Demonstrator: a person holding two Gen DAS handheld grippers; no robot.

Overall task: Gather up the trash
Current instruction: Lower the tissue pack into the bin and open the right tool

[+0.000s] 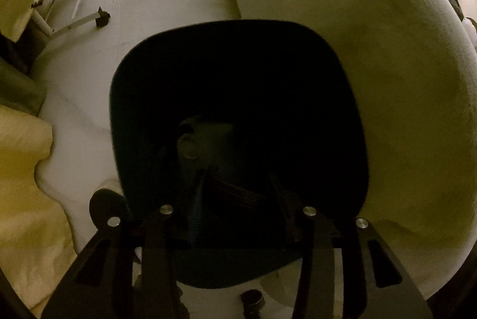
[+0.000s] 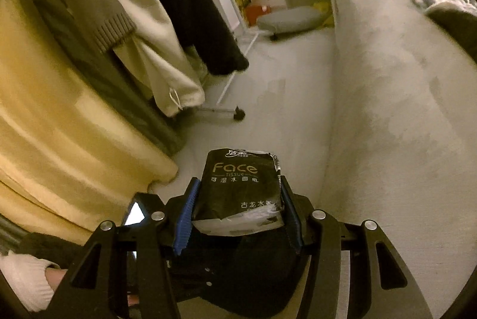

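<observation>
In the right wrist view my right gripper (image 2: pixel 238 193) is shut on a black "Face" tissue pack (image 2: pixel 238 184), held between its blue-padded fingers (image 2: pixel 186 217) above the pale floor. In the left wrist view a dark round-cornered trash bin (image 1: pixel 238 56) fills the middle, seen from above. My left gripper (image 1: pixel 238 193) hangs over the bin's dark opening with its fingers spread apart; I see nothing held between them. A dim crumpled item (image 1: pixel 202 137) lies inside the bin.
A bed side (image 2: pixel 387 95) runs along the right. Hanging clothes (image 2: pixel 167 21) on a white wheeled rack (image 2: pixel 226 110) stand ahead left. A yellow curtain (image 2: pixel 59 125) is at left. A grey cushion (image 2: pixel 289 18) lies far ahead.
</observation>
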